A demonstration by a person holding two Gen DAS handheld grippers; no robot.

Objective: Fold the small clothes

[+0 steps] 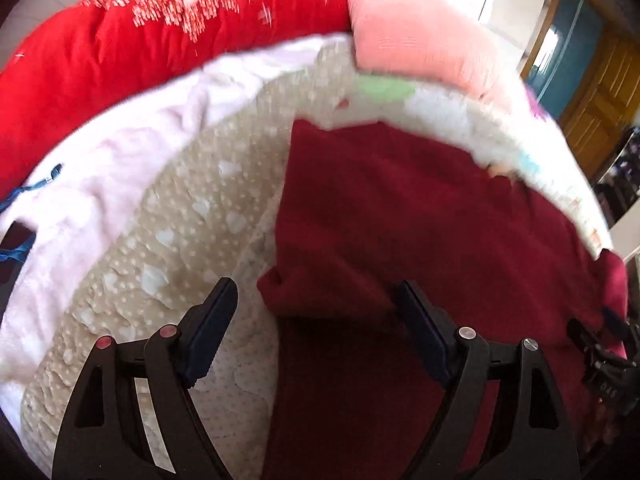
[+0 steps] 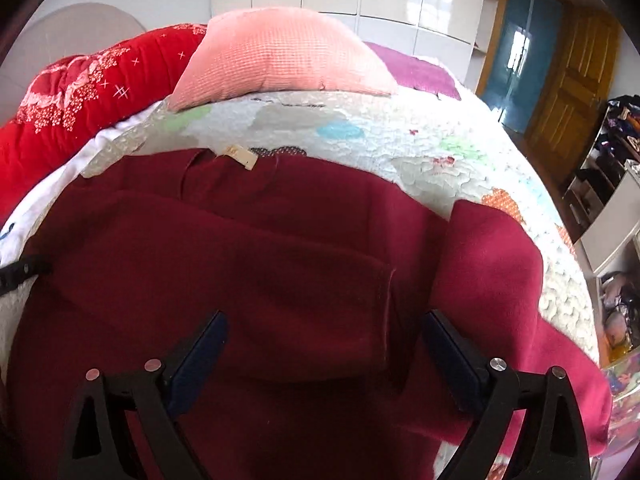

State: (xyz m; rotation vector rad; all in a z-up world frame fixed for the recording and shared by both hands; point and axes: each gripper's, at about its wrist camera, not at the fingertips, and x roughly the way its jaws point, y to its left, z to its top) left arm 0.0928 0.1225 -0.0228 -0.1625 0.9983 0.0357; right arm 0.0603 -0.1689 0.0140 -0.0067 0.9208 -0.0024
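A dark red sweater [image 2: 280, 248] lies spread on the quilted bed cover [image 2: 400, 140], its neck label [image 2: 240, 156] at the far edge. One sleeve [image 2: 312, 300] is folded across the body; the other [image 2: 500, 264] lies out to the right. My right gripper [image 2: 324, 344] is open and empty above the folded sleeve. In the left wrist view the sweater [image 1: 420, 220] fills the right half. My left gripper [image 1: 316, 308] is open over its left edge, where a fold [image 1: 320, 292] sticks out. The right gripper [image 1: 600, 352] shows at the right edge.
A pink pillow [image 2: 280, 52] and a bright red duvet [image 2: 80, 100] lie at the head of the bed. A white blanket [image 1: 100, 184] lies left of the sweater. A wooden door [image 2: 568, 92] and cluttered shelves [image 2: 616, 152] stand to the right, past the bed's edge.
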